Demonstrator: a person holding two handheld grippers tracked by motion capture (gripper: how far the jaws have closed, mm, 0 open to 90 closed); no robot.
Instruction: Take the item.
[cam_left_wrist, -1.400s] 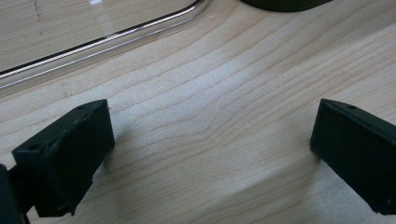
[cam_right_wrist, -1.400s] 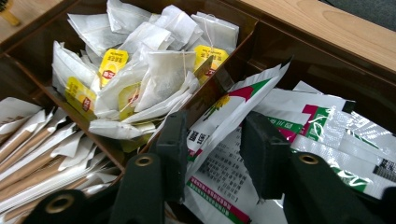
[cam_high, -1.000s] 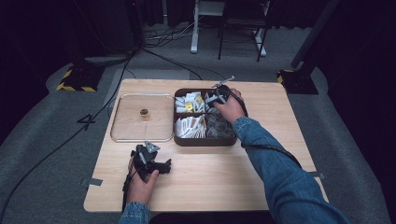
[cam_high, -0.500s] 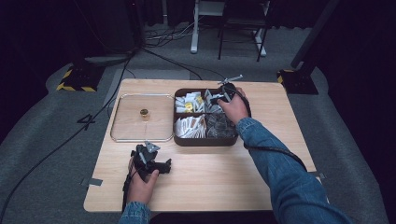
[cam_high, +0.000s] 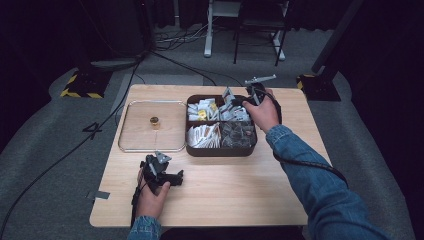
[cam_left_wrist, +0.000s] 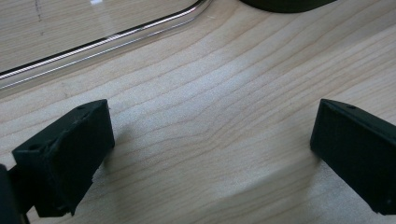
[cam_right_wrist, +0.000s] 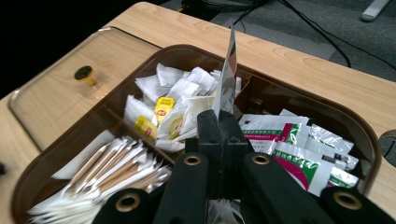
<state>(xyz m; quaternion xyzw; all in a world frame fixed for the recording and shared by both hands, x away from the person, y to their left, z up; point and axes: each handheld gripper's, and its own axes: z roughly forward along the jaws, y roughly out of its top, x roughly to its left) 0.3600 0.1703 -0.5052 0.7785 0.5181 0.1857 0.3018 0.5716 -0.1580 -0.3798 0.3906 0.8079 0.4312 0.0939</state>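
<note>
Pinching one flat packet (cam_right_wrist: 227, 65) edge-up above the brown divided tray (cam_high: 220, 150), the right gripper (cam_high: 239, 101) seems mid-pick; left gripper (cam_left_wrist: 210, 154) rests spread and empty on the table in front of that tray

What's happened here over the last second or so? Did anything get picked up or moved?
The right gripper has risen and drawn back toward the far right corner of the brown box, lifting a thin packet clamped edge-up between its jaws. The left gripper stayed resting open on the table, and the clear lid with its gold knob hasn't moved.
</note>
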